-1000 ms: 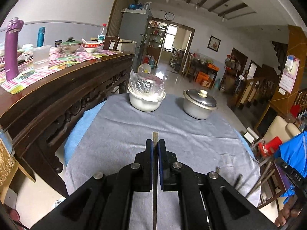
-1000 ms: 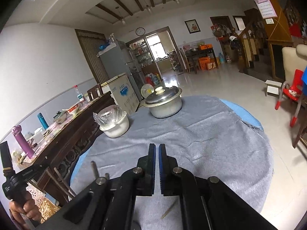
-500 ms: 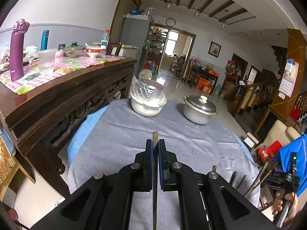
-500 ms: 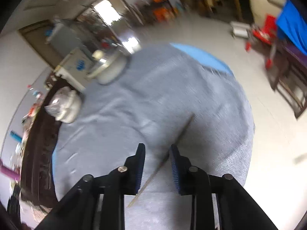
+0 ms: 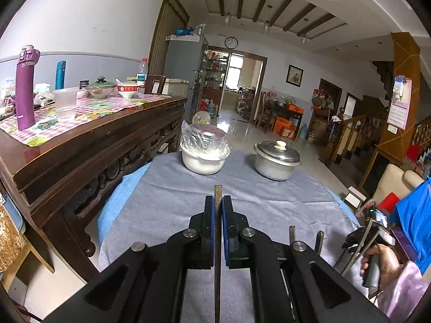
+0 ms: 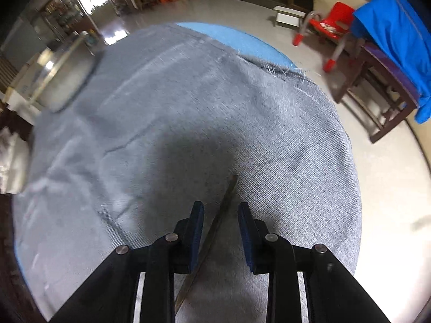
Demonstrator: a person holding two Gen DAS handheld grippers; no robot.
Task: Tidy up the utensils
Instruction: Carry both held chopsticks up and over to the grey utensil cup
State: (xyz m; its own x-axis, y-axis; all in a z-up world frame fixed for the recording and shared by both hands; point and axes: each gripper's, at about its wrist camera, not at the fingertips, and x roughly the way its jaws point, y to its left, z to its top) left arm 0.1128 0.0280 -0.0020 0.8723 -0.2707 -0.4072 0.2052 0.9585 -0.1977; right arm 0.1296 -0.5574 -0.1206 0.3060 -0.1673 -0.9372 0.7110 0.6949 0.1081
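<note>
A: What is the left hand-held gripper (image 5: 218, 204) doing?

B: Its jaws are pressed together on a thin brown chopstick (image 5: 218, 192), which runs straight along the gap and pokes out past the fingertips, lifted above the grey cloth (image 5: 167, 204) of the round desk (image 5: 110, 215).

A: And the right hand-held gripper (image 6: 220, 215)?

B: Spread, tilted down at the cloth. A second chopstick (image 6: 227, 196) lies flat on the cloth between the two blue pads (image 6: 196, 228), slanting from near left to far right. Neither pad seems to touch it, though I cannot be sure.

A: Anything else on the desk?

B: At the far side, a white bowl (image 5: 202, 161) covered with clear plastic film on the left and a lidded metal pot (image 5: 276, 161) to its right, apart from each other. In the right view both are blurred at the far left.

A: More utensils anywhere?

B: In the left view, two slim stick ends (image 5: 292, 232) stand just right of the left gripper, and the person's right hand (image 5: 379, 263) is at the near right edge. A dark wooden sideboard (image 5: 80, 145) stands left of the desk
</note>
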